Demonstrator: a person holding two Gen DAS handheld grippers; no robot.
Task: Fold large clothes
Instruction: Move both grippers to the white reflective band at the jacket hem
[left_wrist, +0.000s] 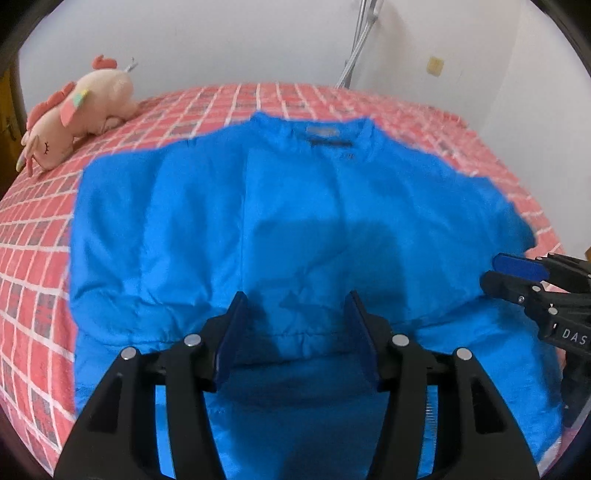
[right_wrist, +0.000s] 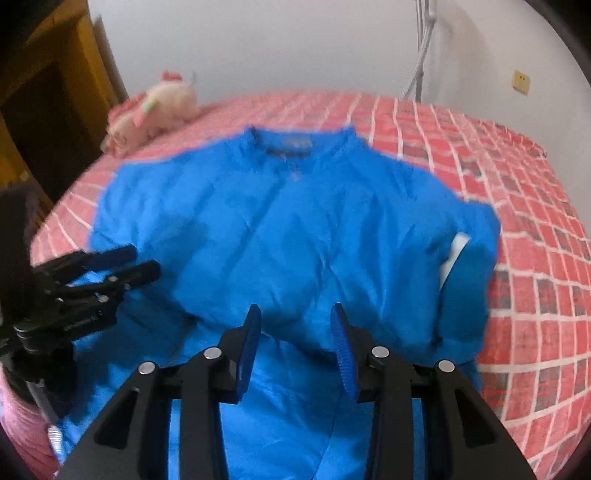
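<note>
A bright blue jacket (left_wrist: 288, 221) lies spread flat on the bed, collar (left_wrist: 325, 134) at the far side, sleeves folded in at both sides. My left gripper (left_wrist: 295, 295) hovers over its near lower part, jaws apart, nothing pinched between the blue pads. The right gripper (left_wrist: 513, 273) pokes in from the right edge over the jacket's side. In the right wrist view, the right gripper (right_wrist: 295, 308) stands open above the jacket (right_wrist: 295, 221) near its hem. The left gripper (right_wrist: 142, 262) shows at the left, over the jacket's edge. A white label (right_wrist: 456, 254) peeks from the right sleeve.
The bed carries a red checked sheet (left_wrist: 37, 240). A pink plush toy (left_wrist: 77, 110) lies at its far left corner. White walls stand behind, with a metal pole (left_wrist: 354, 48) leaning at the back. Dark wooden furniture (right_wrist: 55, 74) stands left of the bed.
</note>
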